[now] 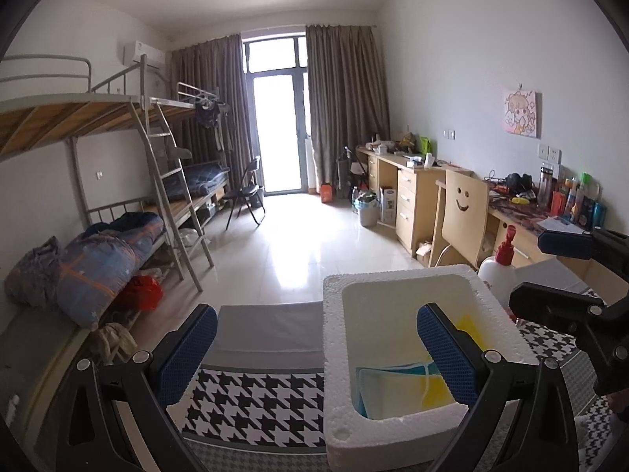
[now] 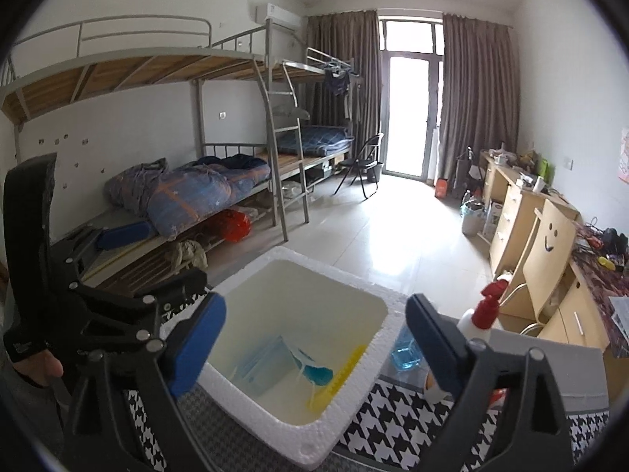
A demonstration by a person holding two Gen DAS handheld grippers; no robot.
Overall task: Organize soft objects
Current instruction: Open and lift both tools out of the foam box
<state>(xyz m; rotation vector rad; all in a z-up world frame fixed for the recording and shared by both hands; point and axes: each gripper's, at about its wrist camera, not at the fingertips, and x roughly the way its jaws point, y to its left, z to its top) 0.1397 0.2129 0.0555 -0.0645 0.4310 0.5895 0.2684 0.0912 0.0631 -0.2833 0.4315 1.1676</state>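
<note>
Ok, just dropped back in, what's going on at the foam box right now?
A person holds both grippers over the white foam box, which sits on the houndstooth cloth. The left gripper and right gripper are both open and hold nothing. Blue and yellow soft items already lie at the bottom of the box. A white bottle with a red cap stands beside the box, untouched.

A houndstooth-covered table [image 1: 251,401] carries a white foam box [image 1: 334,354] and a red-capped spray bottle [image 2: 481,314].
</note>
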